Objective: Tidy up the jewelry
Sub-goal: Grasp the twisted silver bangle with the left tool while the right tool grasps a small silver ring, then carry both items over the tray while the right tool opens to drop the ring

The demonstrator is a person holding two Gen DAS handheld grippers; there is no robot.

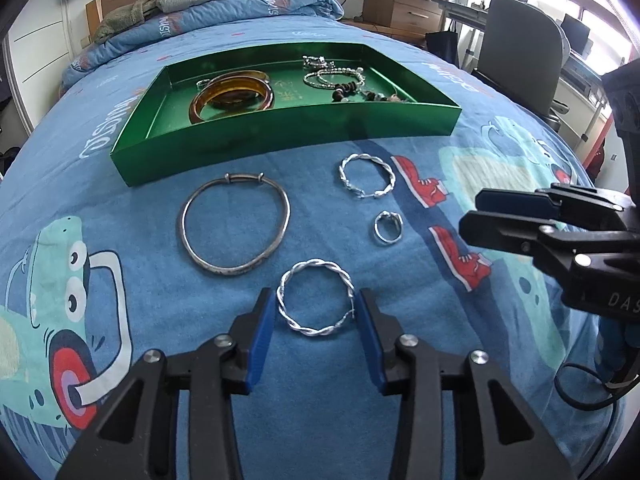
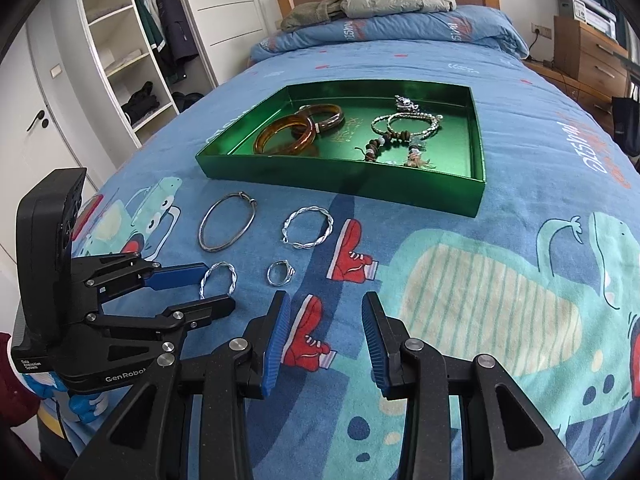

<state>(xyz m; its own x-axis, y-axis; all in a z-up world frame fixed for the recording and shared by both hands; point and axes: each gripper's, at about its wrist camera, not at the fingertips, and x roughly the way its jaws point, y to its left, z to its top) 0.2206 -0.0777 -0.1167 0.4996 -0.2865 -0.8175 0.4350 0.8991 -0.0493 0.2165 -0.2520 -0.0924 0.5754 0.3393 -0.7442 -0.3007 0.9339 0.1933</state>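
A twisted silver bangle (image 1: pixel 316 332) (image 2: pixel 233 280) lies flat on the blue bed sheet. My left gripper (image 1: pixel 317 296) (image 2: pixel 219 289) is open around it, its blue pads all but touching the bangle's two sides. Beyond it lie a large plain silver bangle (image 1: pixel 228 270) (image 2: pixel 202 236), a second twisted bangle (image 1: pixel 366 157) (image 2: pixel 306 245) and a small silver ring (image 1: pixel 376 230) (image 2: pixel 269 276). The green tray (image 1: pixel 280 136) (image 2: pixel 340 184) further back holds amber bangles (image 1: pixel 196 108) and beaded bracelets (image 1: pixel 340 76). My right gripper (image 2: pixel 326 298) (image 1: pixel 470 212) hovers open and empty over the sheet, to the right of the ring.
A folded quilt (image 2: pixel 480 28) and a grey jacket (image 2: pixel 396 0) sit at the head of the bed. An open wardrobe (image 2: pixel 132 52) stands to the left. A grey chair (image 1: pixel 520 52) and wooden drawers (image 1: pixel 400 4) stand to the right.
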